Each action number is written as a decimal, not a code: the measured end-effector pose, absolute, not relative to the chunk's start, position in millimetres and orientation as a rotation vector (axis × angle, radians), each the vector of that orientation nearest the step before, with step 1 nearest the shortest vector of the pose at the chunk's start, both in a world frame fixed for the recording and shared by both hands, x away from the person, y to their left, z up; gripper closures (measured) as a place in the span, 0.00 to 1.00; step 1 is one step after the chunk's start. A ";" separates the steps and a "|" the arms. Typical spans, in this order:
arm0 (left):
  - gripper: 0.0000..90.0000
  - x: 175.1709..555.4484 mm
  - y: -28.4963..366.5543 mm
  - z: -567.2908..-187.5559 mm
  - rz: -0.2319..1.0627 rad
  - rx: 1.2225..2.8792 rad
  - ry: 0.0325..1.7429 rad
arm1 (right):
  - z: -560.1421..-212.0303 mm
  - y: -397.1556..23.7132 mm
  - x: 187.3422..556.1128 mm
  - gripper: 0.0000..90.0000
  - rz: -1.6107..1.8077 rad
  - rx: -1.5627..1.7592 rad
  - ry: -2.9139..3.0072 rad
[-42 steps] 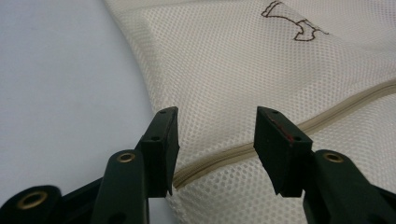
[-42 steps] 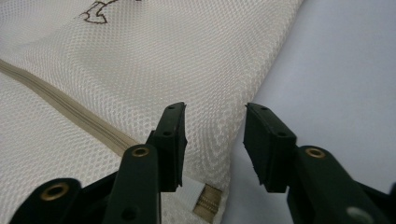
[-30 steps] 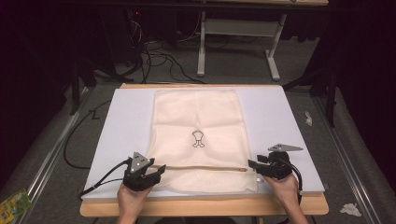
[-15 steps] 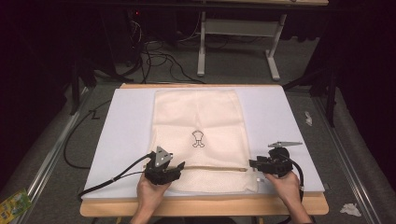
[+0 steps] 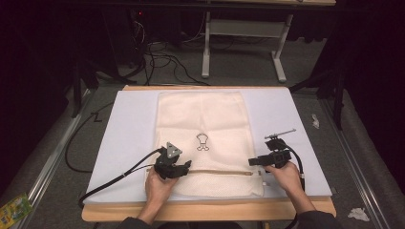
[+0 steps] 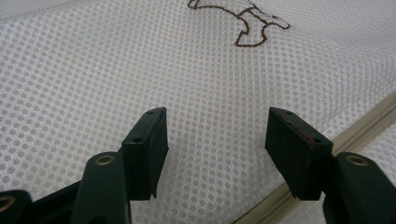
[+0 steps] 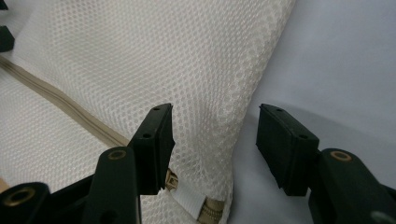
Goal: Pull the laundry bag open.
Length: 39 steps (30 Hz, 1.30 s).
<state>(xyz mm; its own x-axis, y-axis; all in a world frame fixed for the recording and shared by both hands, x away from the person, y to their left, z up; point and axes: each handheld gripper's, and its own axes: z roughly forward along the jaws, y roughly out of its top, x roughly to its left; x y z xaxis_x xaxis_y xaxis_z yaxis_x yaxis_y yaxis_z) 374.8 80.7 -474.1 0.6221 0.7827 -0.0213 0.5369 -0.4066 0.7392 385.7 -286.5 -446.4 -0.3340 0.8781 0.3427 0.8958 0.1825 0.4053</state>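
A cream mesh bag [image 5: 205, 119] with a small brown emblem [image 5: 203, 142] lies flat on a white mat [image 5: 129, 138]. A tan zipper [image 5: 219, 171] runs across its near end. My left gripper [image 5: 187, 165] hovers over the mesh just above the zipper's left part. Its jaws have just been opening, and only flat mesh [image 6: 140, 70] lies under the gap of the left gripper [image 6: 217, 135]. My right gripper [image 5: 251, 162] sits at the bag's right edge. Its jaws have also just been opening, and the right gripper [image 7: 215, 135] straddles the seam edge [image 7: 243, 107] above the zipper end [image 7: 196, 205] without pressing it.
The mat covers a wooden table [image 5: 205, 210]. Cables [image 5: 157, 52] and a desk frame [image 5: 239, 43] lie on the floor beyond it. A green packet [image 5: 14, 210] lies at the lower left, and crumpled paper [image 5: 356, 213] at the lower right.
My left gripper has moved right from the bag's left edge onto the mesh by the zipper. My right gripper has shifted slightly away along the right edge. Both jaw pairs stand wider.
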 end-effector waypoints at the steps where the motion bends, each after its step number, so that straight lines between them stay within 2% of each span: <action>1: 0.44 375.3 80.4 -474.8 0.426 2.112 1.031 | -448.6 -285.2 387.7 0.51 -0.836 -1.787 -2.390; 17: 0.46 374.7 77.8 -482.1 0.454 2.124 1.010 | -451.5 -268.1 396.6 0.47 -0.831 -1.735 -2.303; 24: 0.46 373.5 77.6 -483.3 0.460 2.114 1.012 | -453.5 -278.4 390.8 0.49 -0.850 -1.707 -2.266; 33: 0.46 374.0 78.1 -483.6 0.453 2.109 1.014 | -453.3 -263.8 393.8 0.50 -0.891 -1.659 -2.251; 39: 0.46 373.5 77.8 -483.9 0.454 2.106 1.016 | -457.3 -280.9 380.7 0.55 -0.875 -1.636 -2.212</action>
